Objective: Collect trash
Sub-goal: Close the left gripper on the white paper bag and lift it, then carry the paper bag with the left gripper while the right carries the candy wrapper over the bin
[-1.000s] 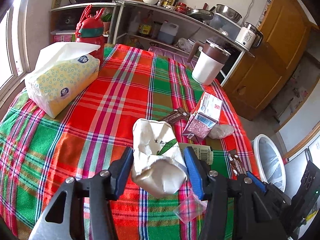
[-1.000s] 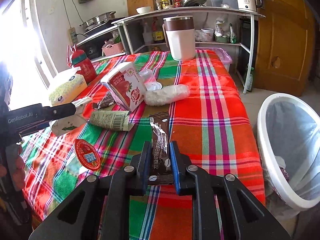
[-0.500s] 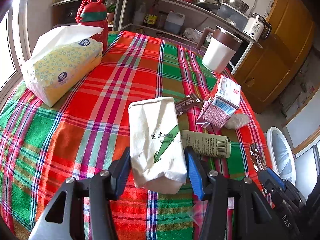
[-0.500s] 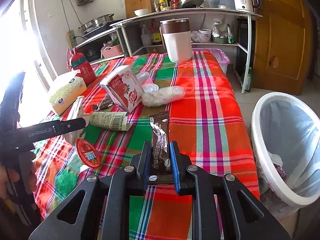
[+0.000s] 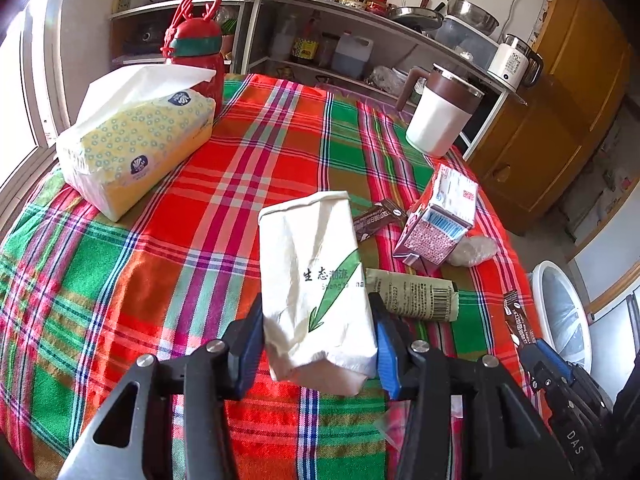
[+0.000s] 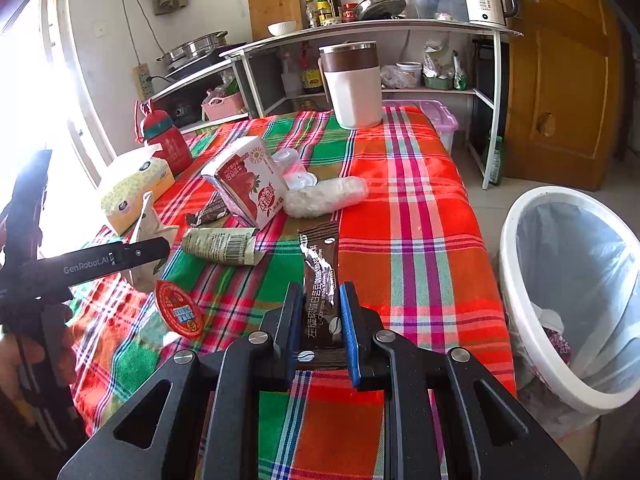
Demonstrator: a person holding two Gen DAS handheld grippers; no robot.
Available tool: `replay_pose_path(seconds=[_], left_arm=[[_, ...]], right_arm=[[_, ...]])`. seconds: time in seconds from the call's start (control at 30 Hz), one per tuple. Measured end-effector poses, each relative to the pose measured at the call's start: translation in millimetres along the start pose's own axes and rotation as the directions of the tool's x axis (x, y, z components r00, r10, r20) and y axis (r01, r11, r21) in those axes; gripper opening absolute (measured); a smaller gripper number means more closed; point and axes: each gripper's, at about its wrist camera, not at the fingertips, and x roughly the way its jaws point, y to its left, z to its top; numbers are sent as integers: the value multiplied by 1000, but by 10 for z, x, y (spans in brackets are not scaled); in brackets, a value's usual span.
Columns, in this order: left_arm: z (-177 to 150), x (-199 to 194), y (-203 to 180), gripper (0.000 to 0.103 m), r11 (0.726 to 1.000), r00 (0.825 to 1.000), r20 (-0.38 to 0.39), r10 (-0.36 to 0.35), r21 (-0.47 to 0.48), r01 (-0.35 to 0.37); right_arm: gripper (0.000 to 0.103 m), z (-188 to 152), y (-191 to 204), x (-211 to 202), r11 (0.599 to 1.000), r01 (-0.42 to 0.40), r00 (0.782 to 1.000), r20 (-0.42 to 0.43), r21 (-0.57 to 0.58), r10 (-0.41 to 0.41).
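While left gripper (image 5: pixel 316 344) closing on crumpled white paper bag (image 5: pixel 314 280), centre of frame, pads touching both sides: squeeze gently, bag soft. Right gripper (image 6: pixel 320 320) clamped narrow on brown foil sachet (image 6: pixel 318 276); white plastic-lined bin (image 6: pixel 516 280) lower right, carry there.

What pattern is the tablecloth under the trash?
The tablecloth is a red, green and orange plaid with white and blue stripes, clearest in the left wrist view.

To the right of your right gripper (image 6: pixel 320 320) the worktop (image 6: pixel 420 248) lies bare up to the bin (image 6: pixel 520 280); ahead and left, a carton (image 6: pixel 248 184), wrapper (image 6: pixel 220 244) and lid (image 6: pixel 178 312) crowd your way.
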Motion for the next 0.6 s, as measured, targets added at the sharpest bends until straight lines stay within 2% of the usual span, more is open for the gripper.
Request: replay_pose_path(seconds=[0.17,0.33,0.6], left_arm=[[15,-211,-106,50,1000,999,41,-10,27,9],[26,-409,-326,50,996,996,78,-50,76,44],[6,-510,-816,50,980,987,85,-137,156,123]], right_arm=[[20,9,-41,-108,1000,-2,1000,27,12,2],[20,32,-134,-248,999,4,999,54,32,-5],[20,89,-385,-515,997,44,994,98,57,-50]])
